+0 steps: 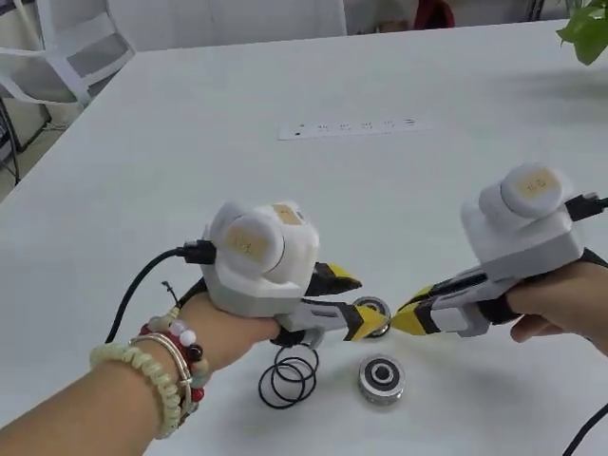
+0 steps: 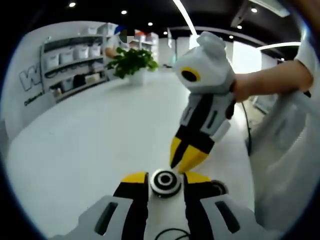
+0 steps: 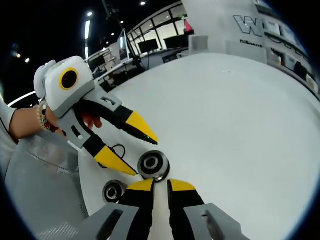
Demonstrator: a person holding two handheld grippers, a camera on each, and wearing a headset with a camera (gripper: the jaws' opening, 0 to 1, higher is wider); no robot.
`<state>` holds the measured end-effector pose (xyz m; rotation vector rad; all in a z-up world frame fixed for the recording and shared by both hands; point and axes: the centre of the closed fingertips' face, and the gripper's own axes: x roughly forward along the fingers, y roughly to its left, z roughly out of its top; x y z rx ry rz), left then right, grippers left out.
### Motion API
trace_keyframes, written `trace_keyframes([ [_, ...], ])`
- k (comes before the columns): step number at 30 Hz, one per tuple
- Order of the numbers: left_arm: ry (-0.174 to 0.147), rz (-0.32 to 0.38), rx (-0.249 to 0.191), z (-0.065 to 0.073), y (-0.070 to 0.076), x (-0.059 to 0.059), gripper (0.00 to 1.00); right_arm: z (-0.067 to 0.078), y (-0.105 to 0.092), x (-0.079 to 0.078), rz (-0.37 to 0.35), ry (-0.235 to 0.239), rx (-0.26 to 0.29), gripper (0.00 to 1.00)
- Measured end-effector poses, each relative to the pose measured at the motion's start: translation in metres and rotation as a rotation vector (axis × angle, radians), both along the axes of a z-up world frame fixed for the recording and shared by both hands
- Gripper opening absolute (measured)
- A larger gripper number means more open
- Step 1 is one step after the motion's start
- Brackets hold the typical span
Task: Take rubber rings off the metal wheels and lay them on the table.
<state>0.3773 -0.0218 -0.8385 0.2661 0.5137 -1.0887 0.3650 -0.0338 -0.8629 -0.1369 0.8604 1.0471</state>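
A broad white table [image 1: 285, 190] runs away from the person, bare on most of its top. Its far edge lies well beyond the work, and its left edge passes a white chair [image 1: 76, 52]. A flat white strip [image 1: 351, 126] lies well apart up the middle, and a green plant [image 1: 589, 33] leans in at the far right corner. The left gripper view takes in shelves [image 2: 75, 65] along a wall under ceiling spotlights. There is open room on every side of the grippers. Near the close edge, the left gripper [image 1: 356, 302] has one yellow tip on each side of a metal wheel [image 1: 373, 312] and clamps it. The wheel's round face is turned up and back toward that gripper, so its axle runs roughly along the jaws. The right gripper [image 1: 404, 323] comes in from the opposite side. Its jaws are drawn together to a point with only a slit between them, and the tip is right at the wheel's rim. Whether it pinches any rubber there cannot be told. A second wheel [image 1: 382, 378] lies flat on the table just nearer the person, with its axle upright. Just beside it to the left, thin black rubber rings [image 1: 290, 377] lie overlapping below the left gripper's body.
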Motion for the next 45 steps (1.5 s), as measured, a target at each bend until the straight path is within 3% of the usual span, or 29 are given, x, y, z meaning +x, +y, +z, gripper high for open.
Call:
trace_keyframes([
  [9,0.002,-0.022,0.024,-0.010,-0.003,-0.003,0.25,-0.005,0.002,-0.001,0.041,-0.024,-0.012,0.14],
  [10,-0.010,-0.024,0.008,-0.008,-0.004,-0.002,0.25,-0.005,0.003,-0.001,0.049,-0.030,-0.010,0.14],
  [16,-0.005,-0.014,0.009,-0.008,-0.003,-0.002,0.18,-0.007,0.006,0.000,0.080,-0.065,-0.019,0.15],
  [26,-0.009,0.007,0.005,-0.009,-0.003,0.001,0.15,-0.008,0.014,0.003,0.129,-0.129,-0.020,0.20],
  [31,-0.014,0.009,0.007,-0.010,-0.003,-0.001,0.15,-0.008,0.014,0.003,0.178,-0.178,-0.050,0.18],
  [37,-0.016,0.009,0.002,-0.010,-0.001,-0.002,0.14,-0.005,0.013,-0.001,0.190,-0.184,-0.071,0.16],
  [39,-0.019,0.011,0.003,-0.010,0.000,-0.002,0.15,-0.005,0.012,-0.002,0.197,-0.184,-0.081,0.12],
  [41,-0.016,0.016,0.004,-0.010,0.001,-0.002,0.14,-0.005,0.009,-0.001,0.198,-0.196,-0.092,0.01],
  [45,-0.013,0.028,0.001,-0.010,0.001,-0.003,0.14,-0.004,0.009,-0.002,0.187,-0.194,-0.091,0.01],
])
